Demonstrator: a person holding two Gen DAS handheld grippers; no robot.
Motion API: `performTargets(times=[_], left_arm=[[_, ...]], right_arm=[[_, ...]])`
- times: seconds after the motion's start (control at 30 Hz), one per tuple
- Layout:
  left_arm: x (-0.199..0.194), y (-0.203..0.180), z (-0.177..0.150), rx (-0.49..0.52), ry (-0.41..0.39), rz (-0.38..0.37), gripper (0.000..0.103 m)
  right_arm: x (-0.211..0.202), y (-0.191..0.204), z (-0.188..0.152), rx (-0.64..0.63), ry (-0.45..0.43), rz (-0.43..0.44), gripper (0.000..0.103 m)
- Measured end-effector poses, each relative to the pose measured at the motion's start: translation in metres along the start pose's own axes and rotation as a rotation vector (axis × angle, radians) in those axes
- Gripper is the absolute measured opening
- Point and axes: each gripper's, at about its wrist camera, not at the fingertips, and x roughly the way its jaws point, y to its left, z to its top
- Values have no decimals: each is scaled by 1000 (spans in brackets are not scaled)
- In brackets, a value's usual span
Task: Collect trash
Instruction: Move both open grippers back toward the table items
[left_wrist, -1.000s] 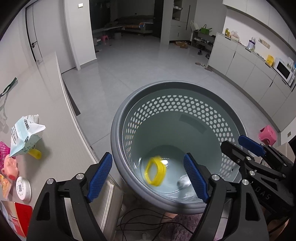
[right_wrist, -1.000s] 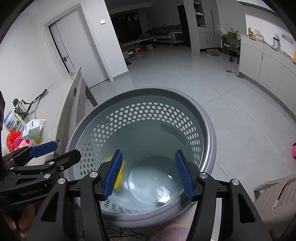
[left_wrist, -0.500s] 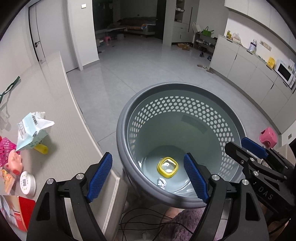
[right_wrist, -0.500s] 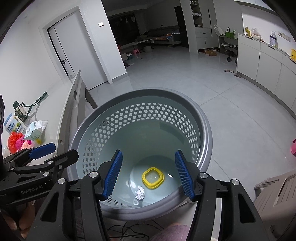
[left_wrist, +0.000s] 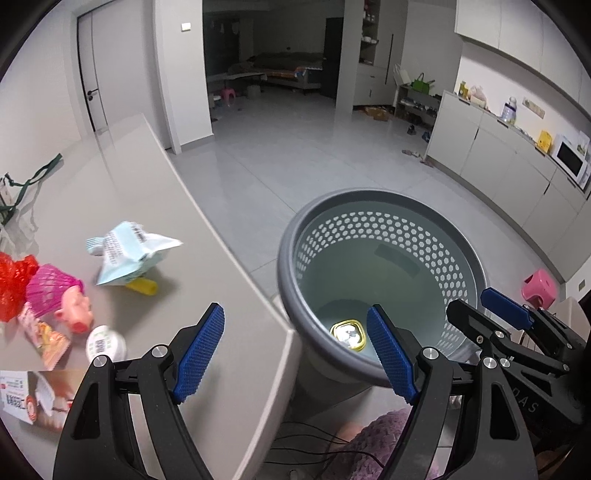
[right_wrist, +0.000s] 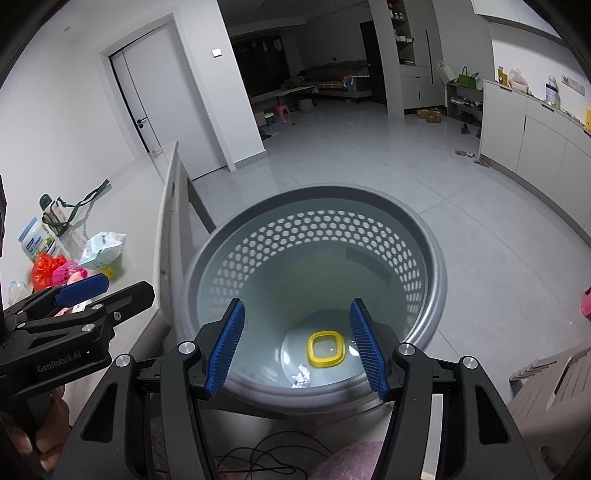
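Note:
A grey perforated basket (left_wrist: 291, 258) (right_wrist: 439, 280) stands on the floor beside the counter. At its bottom lie a yellow square lid (right_wrist: 327, 349) (left_wrist: 349, 334) and a crumpled white paper ball (right_wrist: 301, 376). My left gripper (left_wrist: 295, 354) is open and empty, over the counter's corner next to the basket rim. My right gripper (right_wrist: 295, 349) is open and empty above the basket's near side. On the counter (left_wrist: 147, 184) lie a pale blue wrapper (left_wrist: 129, 251), a yellow cap (left_wrist: 142, 286), a pink pig toy (left_wrist: 74, 310) and a small white round tub (left_wrist: 105, 343).
Red (left_wrist: 11, 284) and pink (left_wrist: 51, 284) net bags, snack packets (left_wrist: 44, 339) and a red and white box (left_wrist: 29, 398) crowd the counter's left. Cables (right_wrist: 258, 454) trail on the floor below. A pink stool (left_wrist: 539, 293) stands right of the basket. White cabinets (left_wrist: 498, 155) line the right wall.
The yellow lid fell and settled flat on the basket bottom next to the paper ball. Both grippers pulled back and up from the basket, the left one swinging toward the counter.

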Motion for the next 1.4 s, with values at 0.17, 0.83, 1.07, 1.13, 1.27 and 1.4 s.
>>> performTargets(times=[0.17,0.83,1.07,1.13,1.27,1.4], left_arm=[[-16,19,-6,-26,-22,11,78],[-71,96,-34,-112,-99,96,78],[-84,121,-46,-143,-115,130,78],[-88,128,-50,-151,-115,141,78],[-93,143,-58,-168,-118,167,78],[-101,156,-67,-193,-121,190,78]], right_arm=[[-5,17,-1,-13,-1,4,57],[-15,103,-19,-116,-16,90,57],[-13,129,-21,-147,-19,122,57],[-12,138,-22,-160,-19,133,57],[-12,153,-21,-186,-19,153,57],[-14,168,-22,-209,-23,171,57]])
